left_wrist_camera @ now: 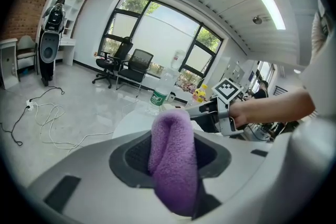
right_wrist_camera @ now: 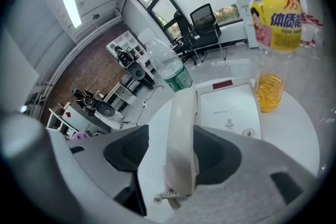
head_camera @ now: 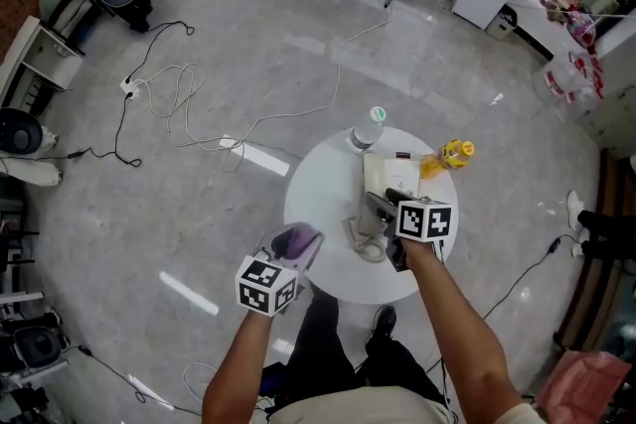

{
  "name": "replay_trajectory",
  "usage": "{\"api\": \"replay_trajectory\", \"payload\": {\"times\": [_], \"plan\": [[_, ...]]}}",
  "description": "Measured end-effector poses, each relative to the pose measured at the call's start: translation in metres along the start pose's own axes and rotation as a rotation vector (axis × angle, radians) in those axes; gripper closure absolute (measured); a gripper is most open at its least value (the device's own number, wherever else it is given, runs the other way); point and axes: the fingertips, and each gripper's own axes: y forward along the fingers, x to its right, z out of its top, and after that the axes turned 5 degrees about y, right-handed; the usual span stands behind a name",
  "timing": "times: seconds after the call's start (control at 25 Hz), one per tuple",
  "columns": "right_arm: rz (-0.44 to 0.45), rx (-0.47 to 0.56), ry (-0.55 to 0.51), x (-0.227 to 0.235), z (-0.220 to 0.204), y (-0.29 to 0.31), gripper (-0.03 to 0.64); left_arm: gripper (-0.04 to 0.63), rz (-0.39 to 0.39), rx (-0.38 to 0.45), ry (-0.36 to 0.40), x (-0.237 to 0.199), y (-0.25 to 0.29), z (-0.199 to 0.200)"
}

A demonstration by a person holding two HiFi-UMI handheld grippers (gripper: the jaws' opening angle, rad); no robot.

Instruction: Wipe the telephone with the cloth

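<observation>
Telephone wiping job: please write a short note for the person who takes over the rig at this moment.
Left gripper: shut on the purple cloth, at the edge of the table, touching no part of the telephone.
Right gripper: jaws apart; the handset stands between them with a gap on one side, not clamped.
Telephone base: on the table, ahead of the right gripper.
Done: cloth in the gripper. Left: wipe handset and base.

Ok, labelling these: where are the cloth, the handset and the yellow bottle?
cloth (left_wrist_camera: 173,160), left gripper view, its fold
handset (right_wrist_camera: 182,134), right gripper view, its middle
yellow bottle (right_wrist_camera: 274,13), right gripper view, its label
</observation>
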Motion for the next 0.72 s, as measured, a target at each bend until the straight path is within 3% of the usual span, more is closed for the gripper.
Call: {"api": "replay_trajectory", "payload": {"times": [0.28,0.56,0.72], "plan": [[-0.004,0.053,0.004,-0.009,0.002,-0.057,0.381,0.426,-0.051,-0.065,0.005,0.029,0.023,0.005],[-0.027,0.126,0.007,-0.005,-0.006,-0.129,0.388,0.420,-0.025,-0.191,-0.018,0.035,0.044,-0.037],[-0.028,0.144,0.012,0.000,-0.020,-0.169,0.394,0.418,-0.014,-0.208,-0.046,0.049,0.040,-0.052]]}}
